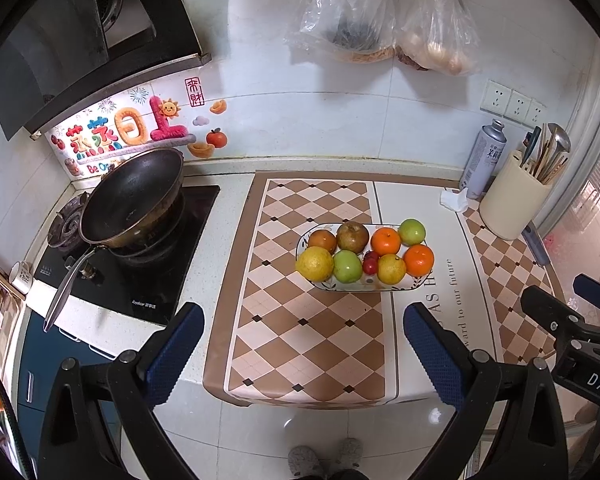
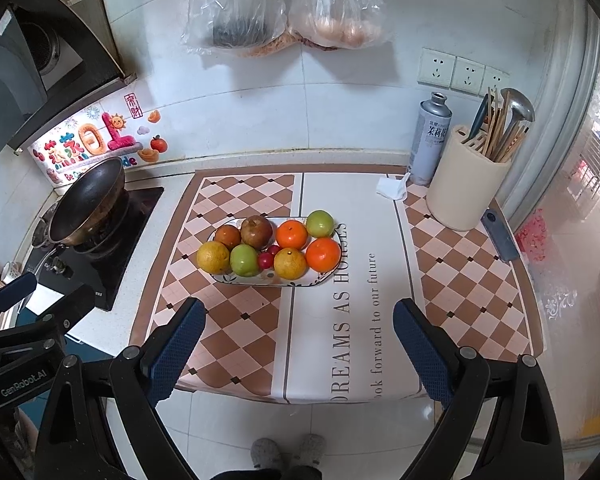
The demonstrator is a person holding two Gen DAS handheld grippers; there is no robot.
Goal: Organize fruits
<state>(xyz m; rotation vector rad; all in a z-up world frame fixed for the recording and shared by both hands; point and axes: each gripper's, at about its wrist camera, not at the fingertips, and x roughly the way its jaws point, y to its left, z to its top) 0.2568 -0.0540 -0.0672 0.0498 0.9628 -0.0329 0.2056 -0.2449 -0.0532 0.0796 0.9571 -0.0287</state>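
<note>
Between the spread blue pads of the left gripper (image 1: 302,344) lies only bare checkered mat (image 1: 308,340); nothing is pinched, and the jaws stand wide apart over the counter's near edge, where the mat hangs slightly past the lip above the tiled floor. The right gripper (image 2: 296,340) is likewise wide open and holds nothing, poised over the same front edge just beside its partner, both aimed forward at the counter from above and well short of the fruit.

Ahead of both sits the oval fruit plate (image 2: 236,279), near the mat's middle, with open mat on every side. It carries two yellow citrus (image 2: 213,257), two green apples (image 2: 244,260), two oranges (image 2: 323,255), a brown pear-like fruit (image 2: 257,231), a smaller reddish-brown fruit (image 2: 227,236) and small red fruits (image 2: 265,260), all packed touching.

Left of the mat stands a wok (image 1: 134,196) on the stove, handle pointing toward the front edge. At the right rear stand a utensil holder (image 2: 466,184), a grey canister (image 2: 430,140) and a crumpled tissue (image 2: 392,189). Two plastic bags (image 2: 284,4) hang on the wall behind.
</note>
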